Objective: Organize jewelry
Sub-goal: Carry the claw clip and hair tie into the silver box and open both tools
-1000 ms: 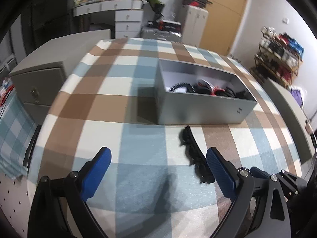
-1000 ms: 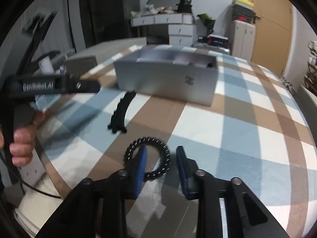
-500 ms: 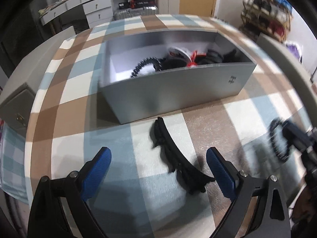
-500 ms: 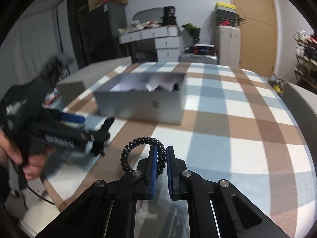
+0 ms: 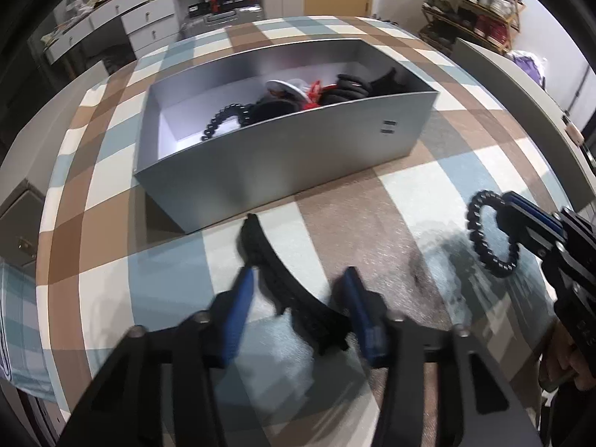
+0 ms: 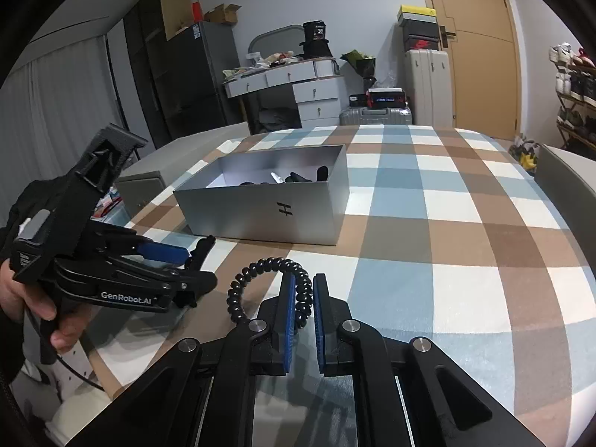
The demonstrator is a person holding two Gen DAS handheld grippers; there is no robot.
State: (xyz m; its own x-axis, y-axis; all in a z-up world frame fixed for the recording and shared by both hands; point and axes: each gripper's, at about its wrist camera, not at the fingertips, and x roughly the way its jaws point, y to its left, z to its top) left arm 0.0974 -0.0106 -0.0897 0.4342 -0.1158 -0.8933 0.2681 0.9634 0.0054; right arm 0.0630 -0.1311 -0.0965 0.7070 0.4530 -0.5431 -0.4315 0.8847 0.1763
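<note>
Several pieces already lie in the open grey box [image 5: 283, 156] on the checked surface [image 6: 447, 246]: a beaded bracelet, something red and white, and some dark items heaped toward its right end, so I judge the sorting well along. Two pieces are out of it. My right hand-held gripper [image 6: 304, 298] has its blue pads closed on a black coiled bracelet [image 6: 260, 279], pinching one side of the loop so the rest hangs free to the left; from the left wrist view that loop is lifted off the surface, well right of the box. The other piece, a long curved black hair clip [image 5: 283, 279], lies on the surface just in front of the box's near wall, not touching it. My left hand-held gripper [image 5: 298, 305] is low over it with the fingers partly open, one on each side of the clip's near end, not yet clamped as far as the blurred picture lets me tell. I hold the left tool level and low, pointing toward the box; the right one I hold higher, aimed at the box's long side. Left to do, as I judge it: close on the clip, then carry both pieces into the box.
</note>
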